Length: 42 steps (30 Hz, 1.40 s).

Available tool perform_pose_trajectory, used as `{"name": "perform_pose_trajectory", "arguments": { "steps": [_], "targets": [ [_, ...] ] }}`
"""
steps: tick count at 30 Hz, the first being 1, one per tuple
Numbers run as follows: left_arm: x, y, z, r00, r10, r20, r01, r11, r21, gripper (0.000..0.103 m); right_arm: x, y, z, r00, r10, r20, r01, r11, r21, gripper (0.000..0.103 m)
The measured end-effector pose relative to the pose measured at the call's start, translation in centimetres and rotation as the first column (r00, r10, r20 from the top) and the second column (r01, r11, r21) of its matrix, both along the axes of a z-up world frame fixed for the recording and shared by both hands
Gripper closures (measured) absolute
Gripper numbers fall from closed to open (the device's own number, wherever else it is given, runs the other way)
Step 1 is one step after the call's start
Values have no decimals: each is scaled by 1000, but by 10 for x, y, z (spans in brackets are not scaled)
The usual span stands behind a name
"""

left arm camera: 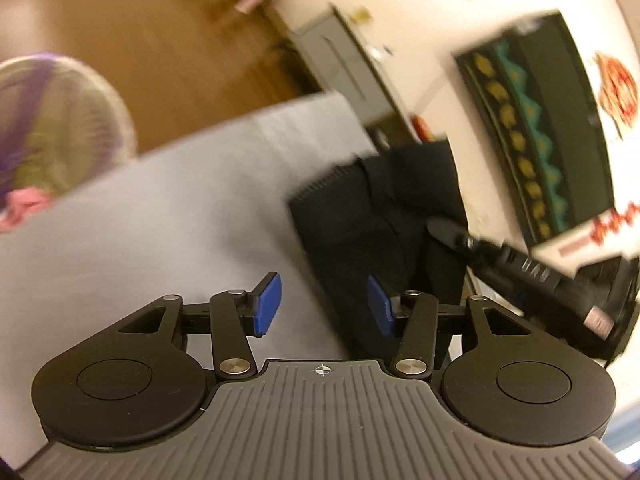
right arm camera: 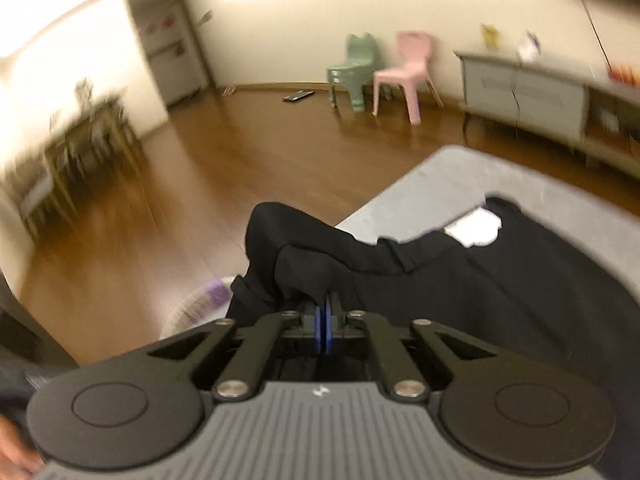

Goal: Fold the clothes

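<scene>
Right gripper (right arm camera: 327, 316) pinches my black garment (right arm camera: 460, 280) at centre frame (bunched); left gripper (left arm camera: 324, 304) gapes wide, empty.

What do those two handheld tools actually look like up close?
Both match: the left tool and right tool have a ribbed grey body, two round black discs, black linkage bars with silver rivets, blue pads on the fingertips, and a small white mark.

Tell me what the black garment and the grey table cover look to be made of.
Black garment: soft matte knit, probably cotton or fleece; it bunches in thick folds in the right gripper. Grey table cover: thin matte cloth, faintly creased; fibre unclear.
</scene>
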<state>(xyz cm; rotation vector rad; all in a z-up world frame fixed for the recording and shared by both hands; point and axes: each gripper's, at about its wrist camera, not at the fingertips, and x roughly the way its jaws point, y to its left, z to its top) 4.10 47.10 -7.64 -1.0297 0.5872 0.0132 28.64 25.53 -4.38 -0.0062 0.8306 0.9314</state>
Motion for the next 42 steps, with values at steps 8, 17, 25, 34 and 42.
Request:
{"name": "perform_pose_trajectory", "arguments": {
  "steps": [8, 17, 25, 34, 42],
  "targets": [
    [49, -9, -7, 994, -23, 111, 32, 996, -80, 53, 28, -30, 4, 987, -12, -163, 42, 983, 179, 101],
    [22, -22, 34, 935, 3, 355, 27, 997, -78, 103, 48, -44, -1, 986, -52, -159, 79, 983, 164, 100],
    [-5, -16, 37, 963, 217, 161, -228, 972, 56, 103, 2, -9, 2, 993, 22, 116, -21, 1000, -11, 101],
    [30, 0, 14, 983, 180, 38, -182, 982, 42, 101, -27, -11, -19, 986, 134, 96, -128, 990, -60, 79],
    [45, -1, 7, 990, 141, -9, -140, 990, 34, 91, -23, 23, -41, 987, 65, 147, -47, 992, -118, 54]
  ]
}}
